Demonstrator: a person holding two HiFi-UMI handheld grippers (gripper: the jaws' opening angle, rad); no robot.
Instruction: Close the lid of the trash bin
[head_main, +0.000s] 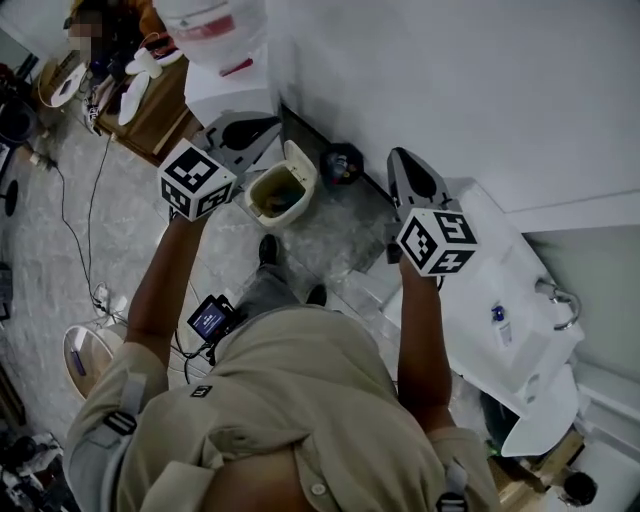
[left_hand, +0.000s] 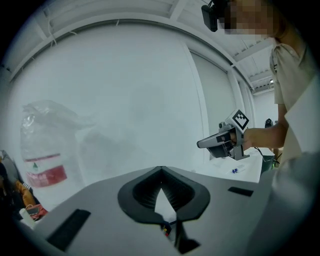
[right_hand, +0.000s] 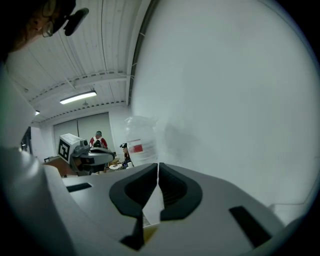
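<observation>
The trash bin (head_main: 283, 190) is small and cream-coloured and stands on the floor by the white wall, seen only in the head view. Its lid (head_main: 301, 157) is raised at the back, and the inside looks brownish. My left gripper (head_main: 262, 127) is held in the air up and to the left of the bin, well above it, with jaws shut on nothing (left_hand: 161, 168). Raised to the right of the bin, my right gripper (head_main: 405, 160) is also shut and empty (right_hand: 158, 164). Both grippers point at the bare wall.
A water dispenser with a big bottle (head_main: 215, 40) stands left of the bin. A dark round object (head_main: 341, 163) lies by the wall. At the right is a white washbasin (head_main: 520, 300). A wooden table (head_main: 150, 105) and cables (head_main: 75, 230) are at the left.
</observation>
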